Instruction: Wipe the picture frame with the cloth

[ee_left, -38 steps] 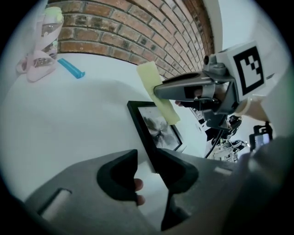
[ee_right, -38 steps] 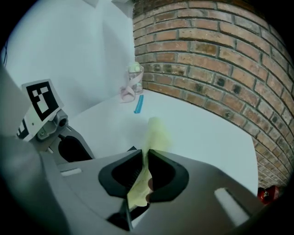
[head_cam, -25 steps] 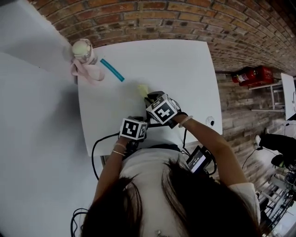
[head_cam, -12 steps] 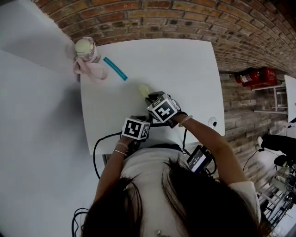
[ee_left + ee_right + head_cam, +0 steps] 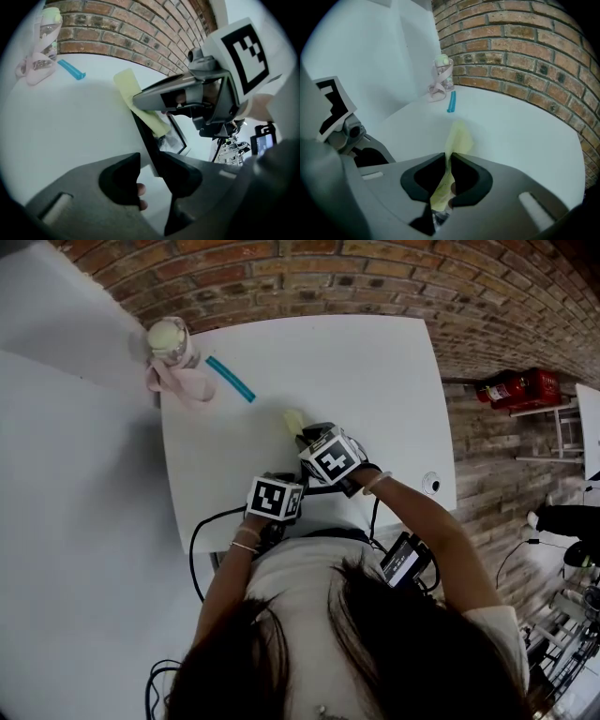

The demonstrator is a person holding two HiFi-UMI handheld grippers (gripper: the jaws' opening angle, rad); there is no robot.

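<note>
Seen from the left gripper, the dark-edged picture frame (image 5: pixel 146 140) stands upright on its edge on the white table (image 5: pixel 375 381). My left gripper (image 5: pixel 151 174) is shut on the frame's lower edge. The frame's glass (image 5: pixel 176 136) faces right. My right gripper (image 5: pixel 447 164) is shut on the pale yellow cloth (image 5: pixel 458 138). The cloth (image 5: pixel 137 96) lies against the frame's top edge. From the head view, the cloth (image 5: pixel 293 420) pokes out ahead of the right marker cube (image 5: pixel 330 457). The left cube (image 5: pixel 274 498) sits just nearer the table's front edge.
A clear bottle with a pink strap (image 5: pixel 171 343) stands at the table's far left corner, with a teal bar (image 5: pixel 230 380) lying beside it. A brick wall (image 5: pixel 328 277) runs behind the table. A black cable (image 5: pixel 195 540) hangs off the front edge.
</note>
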